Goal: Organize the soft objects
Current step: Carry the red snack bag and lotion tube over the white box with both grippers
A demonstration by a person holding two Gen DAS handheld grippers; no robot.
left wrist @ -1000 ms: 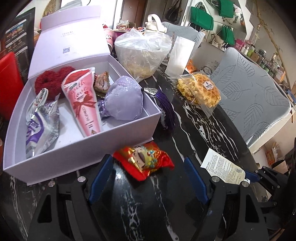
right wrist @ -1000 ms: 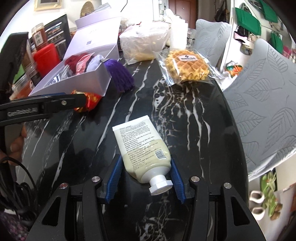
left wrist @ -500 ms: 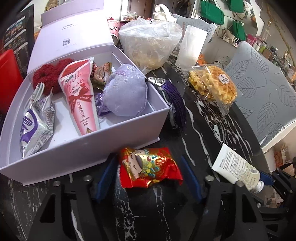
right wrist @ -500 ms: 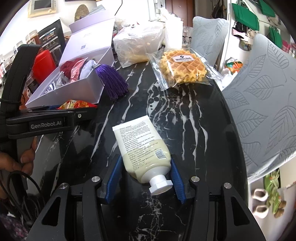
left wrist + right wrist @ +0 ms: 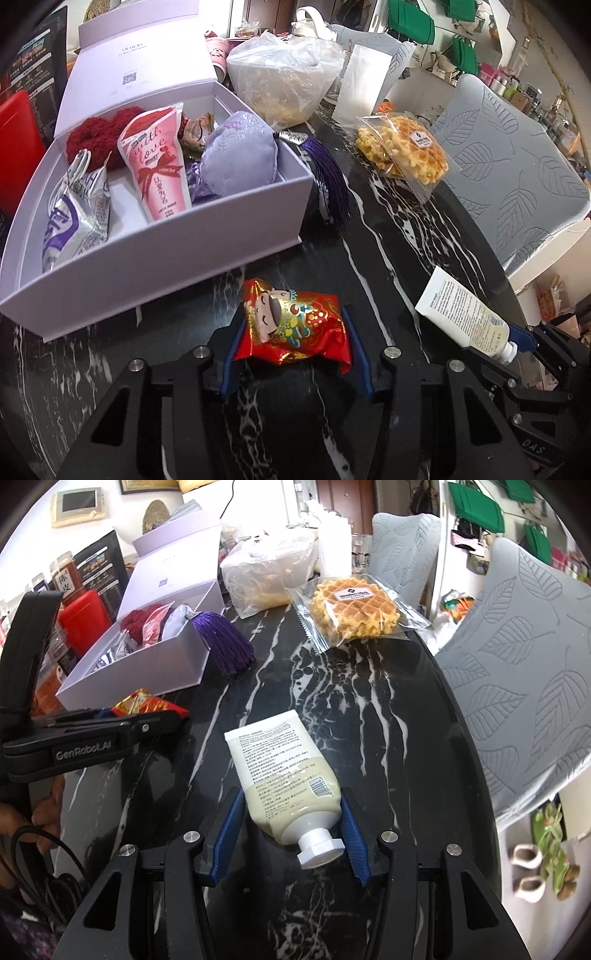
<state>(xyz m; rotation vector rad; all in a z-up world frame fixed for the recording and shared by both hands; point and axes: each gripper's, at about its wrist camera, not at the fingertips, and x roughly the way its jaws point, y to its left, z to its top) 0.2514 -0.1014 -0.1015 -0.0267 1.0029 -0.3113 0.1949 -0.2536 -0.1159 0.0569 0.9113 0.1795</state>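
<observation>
My left gripper (image 5: 293, 325) is shut on a red and gold snack packet (image 5: 293, 325), just in front of the open lilac box (image 5: 155, 258). The box holds a red knit piece (image 5: 99, 129), a pink pouch (image 5: 159, 166), a silver packet (image 5: 77, 218) and a lilac sachet (image 5: 240, 155) whose purple tassel (image 5: 330, 181) hangs over the box wall. My right gripper (image 5: 291, 812) is shut on a cream tube (image 5: 284, 775), cap toward the camera, lying on the black marble table (image 5: 332, 686). The left gripper (image 5: 110, 731) with the packet (image 5: 144, 705) shows at left in the right wrist view.
A bagged waffle (image 5: 354, 605) lies at the far side of the table. A clear plastic bag (image 5: 284, 81) and a white paper bag (image 5: 362, 81) stand behind the box. Grey leaf-pattern chairs (image 5: 528, 686) border the right edge. A red container (image 5: 85, 620) is left of the box.
My left gripper has closed on the red packet, which now sits between its fingers. The right gripper has kept its hold on the tube with little movement.
</observation>
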